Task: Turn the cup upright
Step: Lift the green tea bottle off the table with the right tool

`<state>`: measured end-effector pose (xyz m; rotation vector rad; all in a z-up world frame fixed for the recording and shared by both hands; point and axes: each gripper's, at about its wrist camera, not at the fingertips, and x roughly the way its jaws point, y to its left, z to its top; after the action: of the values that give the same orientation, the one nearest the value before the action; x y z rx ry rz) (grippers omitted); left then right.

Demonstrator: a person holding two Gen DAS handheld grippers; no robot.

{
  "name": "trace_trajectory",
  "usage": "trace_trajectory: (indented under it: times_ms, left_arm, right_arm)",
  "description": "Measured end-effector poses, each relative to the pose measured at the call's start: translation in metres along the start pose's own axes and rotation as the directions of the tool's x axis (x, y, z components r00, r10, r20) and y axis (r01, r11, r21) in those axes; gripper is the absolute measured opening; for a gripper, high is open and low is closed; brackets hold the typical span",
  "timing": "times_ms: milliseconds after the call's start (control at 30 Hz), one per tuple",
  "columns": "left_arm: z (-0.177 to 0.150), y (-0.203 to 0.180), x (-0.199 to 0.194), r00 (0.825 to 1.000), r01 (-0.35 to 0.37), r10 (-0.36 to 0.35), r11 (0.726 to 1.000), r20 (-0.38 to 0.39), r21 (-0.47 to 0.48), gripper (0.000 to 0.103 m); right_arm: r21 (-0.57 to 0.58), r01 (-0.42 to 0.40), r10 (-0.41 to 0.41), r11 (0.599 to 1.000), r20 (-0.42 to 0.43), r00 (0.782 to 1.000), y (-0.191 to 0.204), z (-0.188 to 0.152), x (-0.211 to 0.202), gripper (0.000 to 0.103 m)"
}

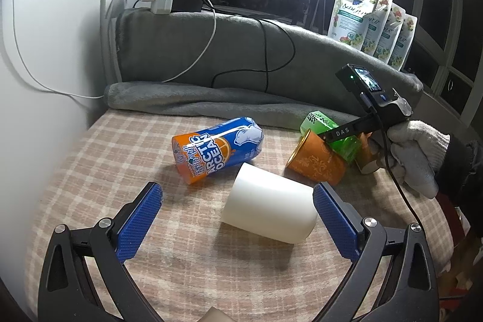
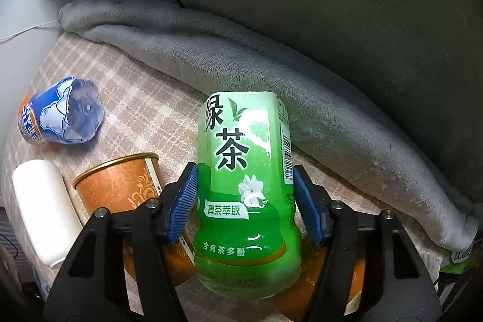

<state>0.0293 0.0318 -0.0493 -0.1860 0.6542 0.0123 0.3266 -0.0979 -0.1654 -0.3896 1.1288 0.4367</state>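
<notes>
A cream cup lies on its side on the checked cloth; it also shows at the left of the right wrist view. My left gripper is open, its blue pads on either side of the cup and apart from it. My right gripper is shut on a green tea bottle-cup, held lying over two orange patterned cups. In the left wrist view the right gripper grips the green cup above the orange cup.
A blue and orange Arctic Ocean cup lies on its side behind the cream cup. A rolled grey blanket borders the back of the cloth. Cables, plugs and detergent pouches sit behind it.
</notes>
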Motion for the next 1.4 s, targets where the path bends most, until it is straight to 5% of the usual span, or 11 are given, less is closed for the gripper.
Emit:
trace_trajectory:
  times_ms: [333,600,967,1400]
  left_arm:
    - [0.001,-0.005,-0.003,1.0,0.001,-0.001,1.0,0.009,0.013,0.1]
    - [0.002,-0.015,-0.009,0.999,0.037,-0.037,0.999,0.003,0.024,0.099]
    - [-0.002,-0.037,-0.005,0.991,0.123,-0.122,0.992,-0.063,0.016,0.095]
    - [-0.009,-0.057,-0.003,0.97,0.208,-0.207,0.978,-0.124,-0.009,0.089]
  right_arm:
    - [0.078,-0.023,0.01,0.997,0.161,0.987,-0.01,0.003,-0.057,0.065]
    - [0.126,-0.131,0.096,0.983,0.247,0.964,-0.01,-0.056,-0.111,0.065]
    - [0.21,-0.256,0.202,0.944,0.247,0.948,0.008,-0.146,-0.125,0.065]
    - [0.337,-0.36,0.297,0.87,0.223,0.928,0.038,-0.197,-0.092,0.065]
